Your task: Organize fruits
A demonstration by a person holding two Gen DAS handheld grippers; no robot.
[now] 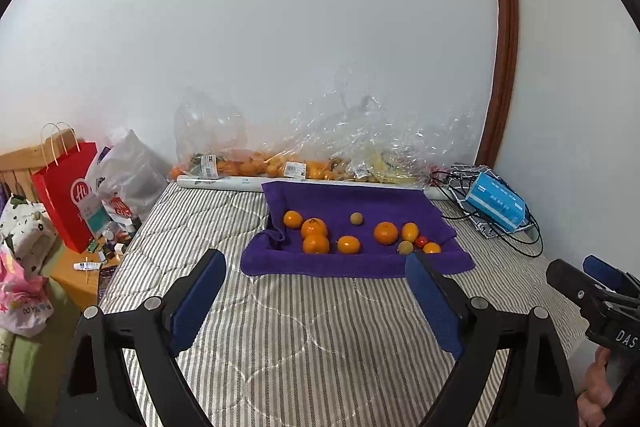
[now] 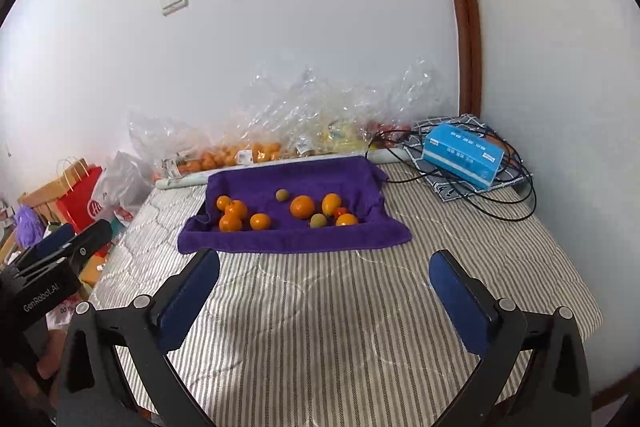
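Clearly, from the left wrist view, the left tongs (image 1: pixel 316 303) stand wide with nothing between the blue pads, held above the striped mattress (image 1: pixel 304 347). Straight ahead of them, well apart, lies the purple towel (image 1: pixel 352 203) with the fruits on it: a cluster of four oranges (image 1: pixel 315 235) ahead and slightly left of the tongs, and a second group ahead to the right, led by a larger orange (image 1: pixel 385 233) with a yellowish oval fruit (image 1: pixel 409 231), a small red one (image 1: pixel 421 241) and a greenish one (image 1: pixel 405 247) close by. Another greenish fruit (image 1: pixel 356 218) sits alone, farther back between the groups. Beyond the towel, against the wall, clear plastic bags (image 1: pixel 280 163) hold more fruit.

From the right wrist view, the right tongs (image 2: pixel 325 291) are equally wide and empty, also over the bare mattress. The towel lies ahead and a little left of them; a blue box (image 2: pixel 464 155) rests on dark cables farther ahead to the right.

Judging by this, neither hand is engaged with a fruit: the step looks like a pause between placements, or possibly the end of the sorting. If more remains, the next move calls for reaching forward to the towel or the bags and closing gently on one round fruit, which could roll on the soft cloth.
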